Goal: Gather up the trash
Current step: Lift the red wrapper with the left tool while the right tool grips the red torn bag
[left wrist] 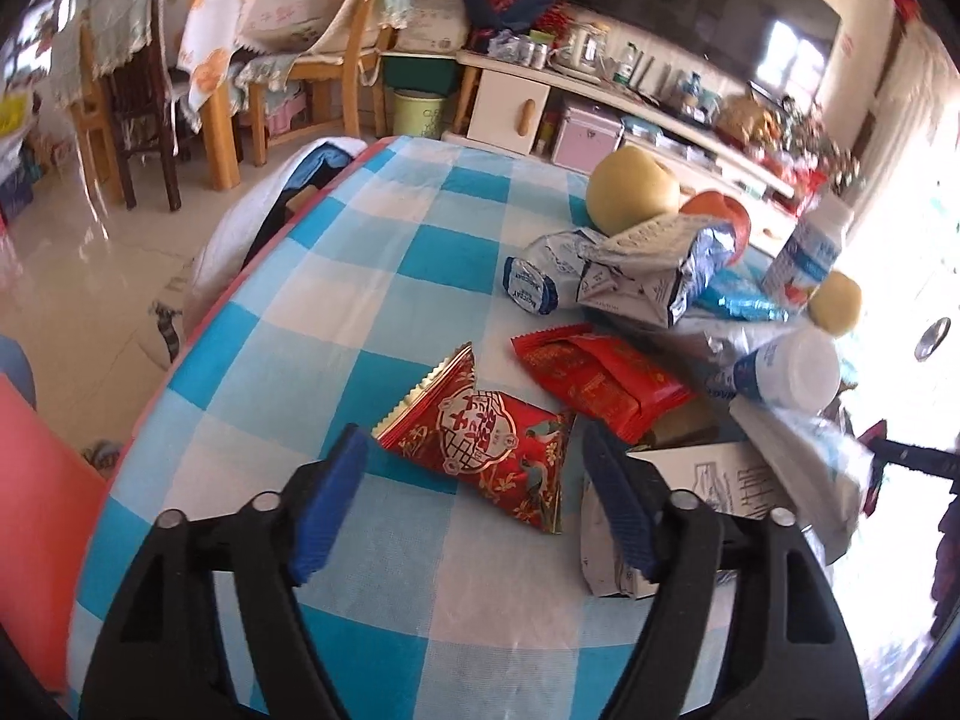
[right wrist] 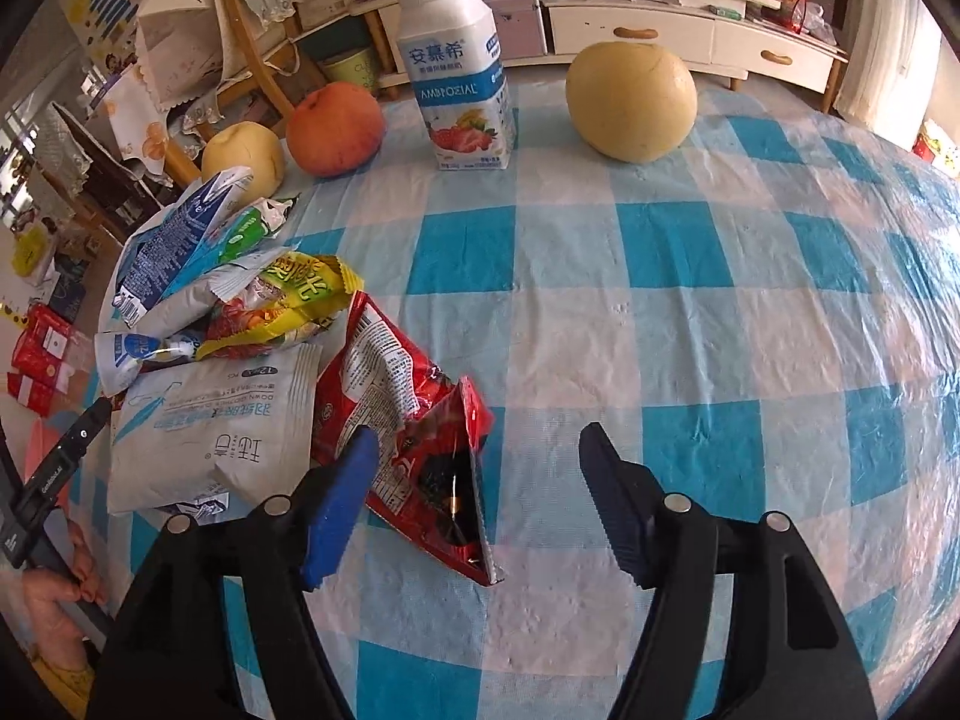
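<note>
A pile of wrappers lies on the blue-and-white checked tablecloth [left wrist: 420, 276]. In the left wrist view, a red and gold snack packet [left wrist: 486, 438] lies flat just ahead of my open, empty left gripper [left wrist: 474, 456], between its fingertips. Beyond it are a red wrapper [left wrist: 600, 378] and crumpled silver-blue packaging [left wrist: 630, 270]. In the right wrist view, an opened red snack bag [right wrist: 420, 438] lies just ahead of my open, empty right gripper [right wrist: 480, 450], by its left finger. A white pouch [right wrist: 222, 438], a yellow wrapper [right wrist: 300, 300] and blue-white packaging [right wrist: 174, 246] lie to the left.
Two pale pears [right wrist: 630, 102] [right wrist: 243, 156], an orange-red apple [right wrist: 333, 129] and an upright yogurt bottle [right wrist: 459, 72] stand at the table's far side. Another bottle [left wrist: 786, 366] lies on its side. Chairs [left wrist: 312, 60] and a low cabinet [right wrist: 690, 30] stand beyond the table.
</note>
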Action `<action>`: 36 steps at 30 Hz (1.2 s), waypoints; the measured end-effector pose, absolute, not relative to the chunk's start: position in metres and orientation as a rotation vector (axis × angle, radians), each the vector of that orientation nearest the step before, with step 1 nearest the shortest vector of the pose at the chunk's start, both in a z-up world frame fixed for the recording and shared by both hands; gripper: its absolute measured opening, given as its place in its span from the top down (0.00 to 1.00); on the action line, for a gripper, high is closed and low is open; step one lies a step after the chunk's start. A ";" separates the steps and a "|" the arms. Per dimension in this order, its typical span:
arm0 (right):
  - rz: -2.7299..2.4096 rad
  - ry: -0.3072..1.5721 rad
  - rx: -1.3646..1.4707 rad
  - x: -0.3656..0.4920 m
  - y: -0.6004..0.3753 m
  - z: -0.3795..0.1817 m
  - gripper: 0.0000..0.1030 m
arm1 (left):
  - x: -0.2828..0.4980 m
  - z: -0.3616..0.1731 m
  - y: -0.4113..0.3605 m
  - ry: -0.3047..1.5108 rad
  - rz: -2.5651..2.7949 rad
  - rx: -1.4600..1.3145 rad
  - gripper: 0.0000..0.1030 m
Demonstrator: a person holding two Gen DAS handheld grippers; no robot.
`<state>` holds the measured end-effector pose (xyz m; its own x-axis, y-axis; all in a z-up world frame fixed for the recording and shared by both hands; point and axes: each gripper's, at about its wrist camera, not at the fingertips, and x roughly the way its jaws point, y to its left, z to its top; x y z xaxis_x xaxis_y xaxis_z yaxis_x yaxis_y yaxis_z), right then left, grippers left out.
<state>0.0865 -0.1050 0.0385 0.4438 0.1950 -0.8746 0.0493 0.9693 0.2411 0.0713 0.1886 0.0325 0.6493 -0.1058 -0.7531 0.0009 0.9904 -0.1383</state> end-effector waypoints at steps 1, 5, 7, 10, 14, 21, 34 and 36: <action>0.095 1.118 0.257 0.088 -0.105 0.036 0.31 | 0.072 0.032 0.187 0.868 -0.054 -0.112 0.21; 0.119 1.144 0.261 0.092 -0.097 0.029 0.20 | 0.076 0.028 0.184 0.897 -0.044 -0.113 0.21; 0.137 1.142 0.252 0.095 -0.090 0.028 0.20 | 0.077 0.027 0.182 0.901 -0.027 -0.106 0.21; 0.139 1.121 0.228 0.097 -0.083 0.028 0.20 | 0.080 0.027 0.183 0.904 0.005 -0.105 0.21; 0.143 1.089 0.275 0.097 -0.091 0.028 0.29 | 0.084 0.026 0.185 0.911 0.028 -0.120 0.21; 0.172 1.081 0.265 0.095 -0.095 0.031 0.48 | 0.088 0.025 0.181 0.909 0.065 -0.088 0.21; 0.177 1.109 0.189 0.089 -0.086 0.039 0.73 | 0.084 0.022 0.175 0.922 0.033 -0.019 0.67; 0.164 1.096 0.163 0.087 -0.085 0.044 0.78 | 0.083 0.022 0.179 0.925 0.031 -0.040 0.72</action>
<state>0.0868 -0.0850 0.0439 0.4473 0.2119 -0.8689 -0.0512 0.9760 0.2116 0.0827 0.1791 0.0225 0.6014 0.0095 -0.7989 -0.0437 0.9988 -0.0209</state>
